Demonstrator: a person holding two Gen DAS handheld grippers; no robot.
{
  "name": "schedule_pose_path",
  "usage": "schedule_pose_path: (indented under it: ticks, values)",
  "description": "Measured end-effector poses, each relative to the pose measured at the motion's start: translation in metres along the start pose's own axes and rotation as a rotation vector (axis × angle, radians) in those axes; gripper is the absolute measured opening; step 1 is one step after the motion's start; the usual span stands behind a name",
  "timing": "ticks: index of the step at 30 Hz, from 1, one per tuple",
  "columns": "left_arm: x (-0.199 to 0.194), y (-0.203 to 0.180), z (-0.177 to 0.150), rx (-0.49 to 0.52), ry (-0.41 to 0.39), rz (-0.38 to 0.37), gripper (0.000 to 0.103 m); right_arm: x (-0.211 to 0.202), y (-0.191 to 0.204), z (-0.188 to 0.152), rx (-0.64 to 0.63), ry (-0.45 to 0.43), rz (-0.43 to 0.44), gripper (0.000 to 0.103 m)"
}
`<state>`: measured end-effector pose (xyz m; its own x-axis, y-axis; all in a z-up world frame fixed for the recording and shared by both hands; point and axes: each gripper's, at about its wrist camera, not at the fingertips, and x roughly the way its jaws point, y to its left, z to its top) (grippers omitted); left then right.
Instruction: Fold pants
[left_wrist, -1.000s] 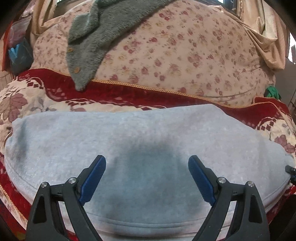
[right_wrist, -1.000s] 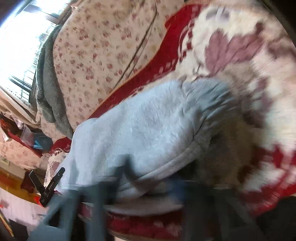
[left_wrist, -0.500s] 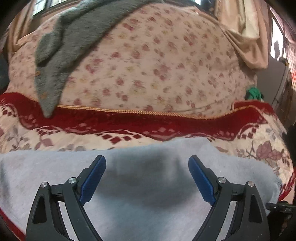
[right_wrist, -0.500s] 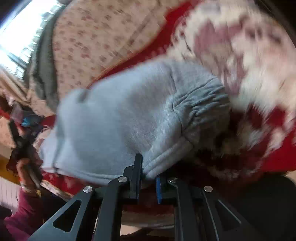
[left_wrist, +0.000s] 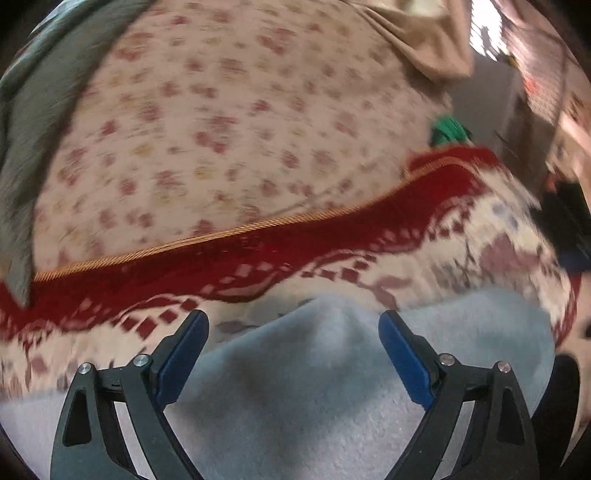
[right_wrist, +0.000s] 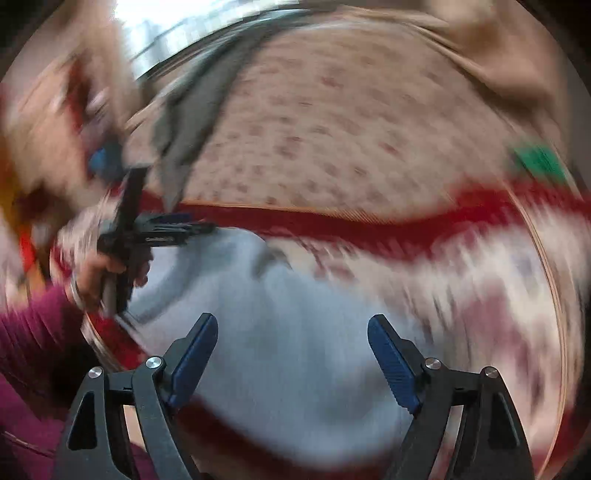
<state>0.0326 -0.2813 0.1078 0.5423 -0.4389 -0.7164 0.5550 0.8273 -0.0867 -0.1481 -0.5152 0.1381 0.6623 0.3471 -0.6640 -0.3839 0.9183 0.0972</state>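
Light grey fleece pants (left_wrist: 303, 398) lie folded on a red-and-cream patterned blanket (left_wrist: 332, 236). My left gripper (left_wrist: 293, 317) hovers over their far edge, jaws wide and still opening, nothing pinched between the blue pads. In the right wrist view the pants (right_wrist: 229, 280) lie below my right gripper (right_wrist: 292, 320), whose jaws are opening wide and hold no cloth. A hand in a maroon sleeve (right_wrist: 33, 332) holds the left gripper (right_wrist: 159, 236) at the pants' far left edge. This view is heavily blurred.
A big floral-print cushion (left_wrist: 229, 122) rises behind the blanket, with a grey fuzzy garment (left_wrist: 33, 122) draped over its left side. Beige cloth (left_wrist: 424, 40) hangs at the upper right. A small green item (left_wrist: 447, 129) sits at the cushion's right end.
My right gripper let go of the pants' ribbed end, opened wide, rose and rolled upright. My left gripper slid across the pants toward their far right edge.
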Motion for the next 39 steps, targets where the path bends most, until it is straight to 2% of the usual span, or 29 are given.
schedule_pose_path:
  ticks: [2,3,5,7,9,10,12,14,15,16,17,18,19,20,21,23,25,27,31,33,35,39]
  values:
    - [0.006,-0.005,0.001,0.052,0.025,-0.012,0.093,0.053,-0.001,0.017,-0.104,0.11,0.07,0.087]
    - [0.01,-0.007,0.002,0.084,0.045,-0.032,0.093,0.087,-0.007,0.023,-0.14,0.212,0.108,0.087]
    - [0.016,-0.007,0.004,0.114,0.063,-0.052,0.093,0.129,-0.021,0.025,-0.157,0.337,0.143,0.087]
    - [0.026,-0.004,0.006,0.139,0.093,-0.085,0.093,0.155,-0.034,0.023,-0.146,0.398,0.153,0.086]
    - [0.04,0.0,0.008,0.158,0.131,-0.094,0.093,0.178,-0.047,0.018,-0.059,0.447,0.237,0.053]
    - [0.05,0.002,0.009,0.166,0.16,-0.097,0.093,0.182,-0.047,0.014,-0.048,0.457,0.238,0.03]
    - [0.069,0.005,0.007,0.157,0.222,-0.122,0.093,0.18,-0.035,0.007,-0.116,0.444,0.202,0.024]
    - [0.077,0.005,0.003,0.145,0.241,-0.14,0.093,0.168,-0.027,0.006,-0.176,0.421,0.147,0.015]
    - [0.078,0.002,0.001,0.151,0.236,-0.127,0.089,0.159,-0.025,0.007,-0.19,0.403,0.122,0.013]
    - [0.076,0.0,0.0,0.159,0.231,-0.13,0.077,0.148,-0.026,0.01,-0.207,0.385,0.086,0.009]
    - [0.072,-0.003,-0.001,0.174,0.218,-0.133,0.07,0.137,-0.027,0.013,-0.222,0.366,0.046,0.007]
    - [0.066,-0.004,-0.002,0.182,0.193,-0.097,0.069,0.123,-0.032,0.016,-0.217,0.337,0.009,0.007]
    - [0.065,-0.005,-0.003,0.182,0.178,-0.063,0.062,0.113,-0.039,0.02,-0.204,0.314,-0.037,0.004]
    - [0.067,-0.003,-0.005,0.172,0.17,-0.033,0.056,0.106,-0.049,0.017,-0.201,0.299,-0.139,0.0]
    - [0.077,0.0,-0.01,0.138,0.196,-0.021,0.056,0.107,-0.057,0.018,-0.176,0.3,-0.168,0.0]
    - [0.089,0.007,-0.018,0.072,0.219,-0.041,0.056,0.115,-0.083,0.007,-0.02,0.316,-0.142,0.0]
    - [0.087,0.014,-0.02,0.011,0.203,-0.067,0.056,0.118,-0.088,-0.001,0.039,0.324,-0.126,0.0]
    - [0.084,0.015,-0.02,0.007,0.202,-0.062,0.057,0.114,-0.072,0.001,0.049,0.31,-0.079,0.003]
    - [0.078,0.016,-0.02,0.001,0.193,0.008,0.076,0.114,-0.039,0.012,0.069,0.254,-0.004,0.004]
    - [0.069,0.02,-0.022,-0.045,0.18,-0.005,0.079,0.117,-0.028,0.016,0.147,0.231,0.06,0.004]
    - [0.054,0.025,-0.027,-0.089,0.161,-0.011,0.09,0.118,-0.014,0.016,0.196,0.185,0.096,0.005]
    - [0.015,0.036,-0.047,-0.149,0.101,0.048,0.09,0.127,0.021,0.016,0.212,0.133,0.144,0.005]
